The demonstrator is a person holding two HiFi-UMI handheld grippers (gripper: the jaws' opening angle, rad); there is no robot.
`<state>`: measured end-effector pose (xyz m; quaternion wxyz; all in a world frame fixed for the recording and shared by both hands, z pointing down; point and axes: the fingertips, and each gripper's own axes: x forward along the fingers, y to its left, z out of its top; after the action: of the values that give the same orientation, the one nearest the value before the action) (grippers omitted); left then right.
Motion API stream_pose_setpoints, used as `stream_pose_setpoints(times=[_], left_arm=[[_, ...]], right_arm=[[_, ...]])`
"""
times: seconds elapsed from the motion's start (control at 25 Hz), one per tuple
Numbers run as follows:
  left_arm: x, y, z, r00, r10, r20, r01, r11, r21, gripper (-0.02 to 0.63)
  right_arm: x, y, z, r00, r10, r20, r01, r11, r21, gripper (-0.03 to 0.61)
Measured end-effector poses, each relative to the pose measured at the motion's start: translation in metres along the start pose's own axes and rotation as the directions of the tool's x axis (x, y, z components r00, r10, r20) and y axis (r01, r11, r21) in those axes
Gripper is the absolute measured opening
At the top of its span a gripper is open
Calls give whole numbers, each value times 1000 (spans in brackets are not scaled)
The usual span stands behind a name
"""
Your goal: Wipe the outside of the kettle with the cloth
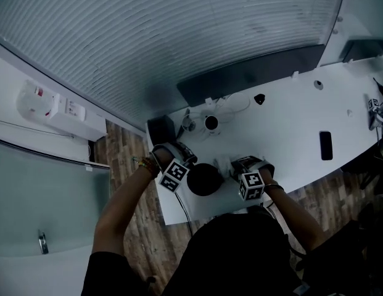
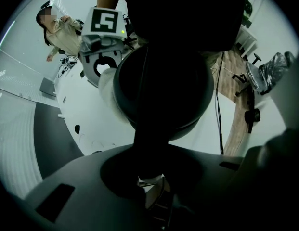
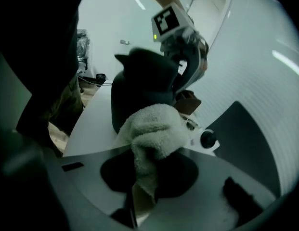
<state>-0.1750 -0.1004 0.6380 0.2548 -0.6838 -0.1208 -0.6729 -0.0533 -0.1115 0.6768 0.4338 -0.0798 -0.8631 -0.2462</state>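
A black kettle [image 1: 205, 179] stands near the front edge of the white table [image 1: 290, 134]. My left gripper [image 1: 177, 168] points steeply down at the kettle's left side. In the left gripper view its jaws [image 2: 150, 179] are shut on the dark handle [image 2: 151, 143], with the round kettle body [image 2: 163, 85] beyond. My right gripper [image 1: 245, 172] is at the kettle's right, shut on a white fluffy cloth [image 3: 151, 131]. In the right gripper view the bunched cloth lies against the lower side of the kettle [image 3: 139, 85]. The right gripper's jaws [image 3: 139, 189] are mostly hidden by the cloth.
A black phone [image 1: 325, 145] lies to the right on the table. A mug [image 1: 211, 123] and cables sit behind the kettle, before a long dark panel [image 1: 253, 73]. The table's front edge is just below the kettle. An office chair [image 2: 250, 81] stands on the wooden floor.
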Motion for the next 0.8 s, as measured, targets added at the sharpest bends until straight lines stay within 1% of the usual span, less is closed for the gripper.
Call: stream_pose_setpoints(times=[0.08, 0.16, 0.24, 0.28, 0.36, 0.44, 0.56, 0.6, 0.68, 0.72, 0.8], left_arm=[[-1, 7, 2, 1000, 8, 1, -8, 999, 34, 100], [-1, 15, 6, 1000, 10, 0, -10, 996, 92, 98], [1, 21, 9, 1000, 10, -10, -8, 985, 171, 100], [2, 23, 10, 1000, 6, -19, -2, 978, 211, 100], [6, 24, 7, 999, -12, -38, 22, 964, 264, 100], [10, 26, 3, 999, -27, -45, 39, 961, 273, 100], [10, 30, 5, 998, -31, -48, 44, 953, 299, 100], [10, 32, 6, 998, -29, -50, 44, 949, 313, 100], [11, 33, 7, 998, -25, -53, 42, 943, 331, 100], [12, 33, 6, 998, -23, -54, 40, 941, 335, 100], [13, 33, 5, 998, -17, -53, 34, 940, 340, 100]], right_arm=[[-21, -15, 20, 999, -31, 26, 33, 994, -105, 64], [-32, -23, 42, 998, -56, 36, 62, 972, -225, 64], [-33, -27, 56, 997, -71, 8, 70, 943, -326, 64], [-31, -27, 57, 998, -67, -22, 55, 935, -351, 64], [-28, -27, 55, 997, -47, -67, 22, 941, -338, 64], [-21, -27, 50, 997, -27, -71, 4, 952, -306, 64], [-1, -17, 31, 994, 16, -109, -50, 948, -315, 64], [9, -12, 24, 994, 23, -104, -53, 954, -297, 64], [30, -4, 11, 994, 35, -105, -58, 972, -228, 64], [37, 1, 5, 991, 52, -121, -75, 979, -190, 64], [45, 17, -4, 977, 122, -173, -144, 982, -123, 64]])
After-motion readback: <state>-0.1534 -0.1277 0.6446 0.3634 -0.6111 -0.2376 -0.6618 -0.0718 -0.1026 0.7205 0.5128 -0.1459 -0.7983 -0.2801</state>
